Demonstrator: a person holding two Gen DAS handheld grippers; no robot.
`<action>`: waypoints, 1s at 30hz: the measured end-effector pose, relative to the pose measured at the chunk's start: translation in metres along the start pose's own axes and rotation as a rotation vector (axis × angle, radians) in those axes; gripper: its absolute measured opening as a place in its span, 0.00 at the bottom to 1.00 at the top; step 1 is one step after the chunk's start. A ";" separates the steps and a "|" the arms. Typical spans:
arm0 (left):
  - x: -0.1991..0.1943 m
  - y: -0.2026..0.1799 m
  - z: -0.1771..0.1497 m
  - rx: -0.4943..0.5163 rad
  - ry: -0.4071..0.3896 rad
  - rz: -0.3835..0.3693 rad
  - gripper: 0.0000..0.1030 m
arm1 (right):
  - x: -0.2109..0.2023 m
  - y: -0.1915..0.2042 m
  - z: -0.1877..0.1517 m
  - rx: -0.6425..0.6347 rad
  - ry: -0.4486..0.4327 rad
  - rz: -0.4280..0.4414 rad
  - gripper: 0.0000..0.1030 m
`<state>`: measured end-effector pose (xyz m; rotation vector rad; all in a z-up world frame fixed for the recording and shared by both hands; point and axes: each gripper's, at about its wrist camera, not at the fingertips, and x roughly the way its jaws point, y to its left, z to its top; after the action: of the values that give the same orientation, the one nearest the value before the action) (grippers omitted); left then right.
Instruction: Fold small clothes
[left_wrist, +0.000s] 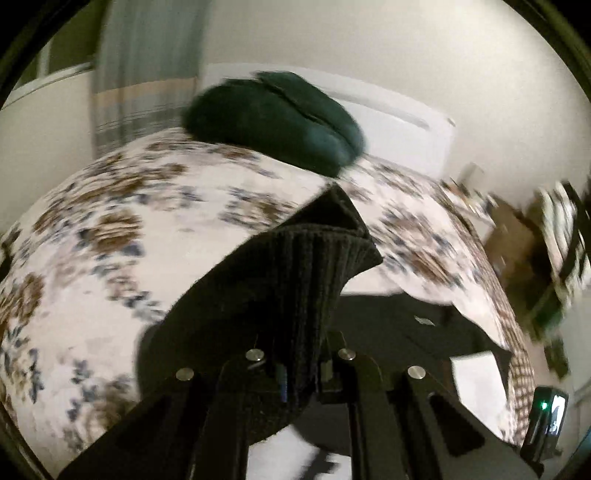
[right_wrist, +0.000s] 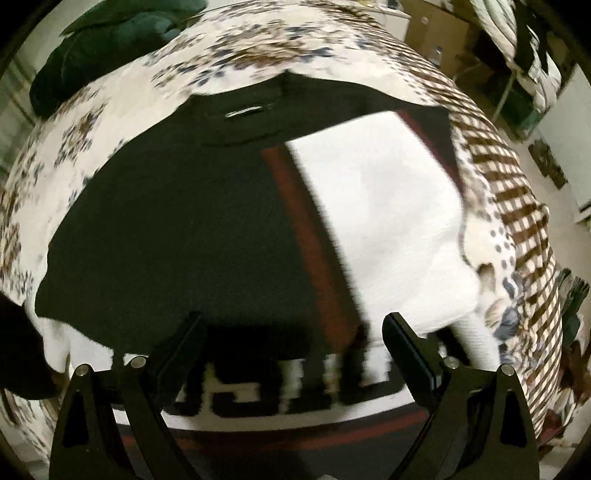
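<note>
A black, white and red sweater (right_wrist: 177, 229) lies spread on the floral bedspread (right_wrist: 236, 55), collar at the far side. My left gripper (left_wrist: 301, 369) is shut on the sweater's black ribbed cuff (left_wrist: 314, 266) and holds that sleeve lifted above the bed; the sweater's body (left_wrist: 417, 328) shows behind it to the right. My right gripper (right_wrist: 295, 332) is open and empty, hovering just above the sweater's lower part, its fingers (right_wrist: 406, 347) on either side of the lettered white band (right_wrist: 280, 384).
A dark green cushion (left_wrist: 273, 122) lies at the head of the bed, also in the right wrist view (right_wrist: 107, 40). A white headboard (left_wrist: 406, 125) stands behind it. The bed's right edge (right_wrist: 524, 221) drops to cluttered floor with boxes (right_wrist: 439, 40).
</note>
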<state>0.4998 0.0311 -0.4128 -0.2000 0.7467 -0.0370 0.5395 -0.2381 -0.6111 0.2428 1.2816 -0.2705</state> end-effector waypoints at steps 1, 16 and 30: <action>0.006 -0.015 -0.002 0.018 0.016 -0.012 0.06 | 0.000 -0.012 0.002 0.017 0.001 0.004 0.95; 0.048 -0.208 -0.071 0.267 0.185 -0.153 0.06 | 0.023 -0.182 0.009 0.265 0.073 0.049 0.95; 0.071 -0.251 -0.133 0.316 0.432 -0.222 0.91 | 0.027 -0.254 -0.005 0.377 0.095 0.147 0.95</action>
<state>0.4717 -0.2446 -0.5072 0.0315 1.1331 -0.4174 0.4583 -0.4774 -0.6454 0.6754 1.2935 -0.3779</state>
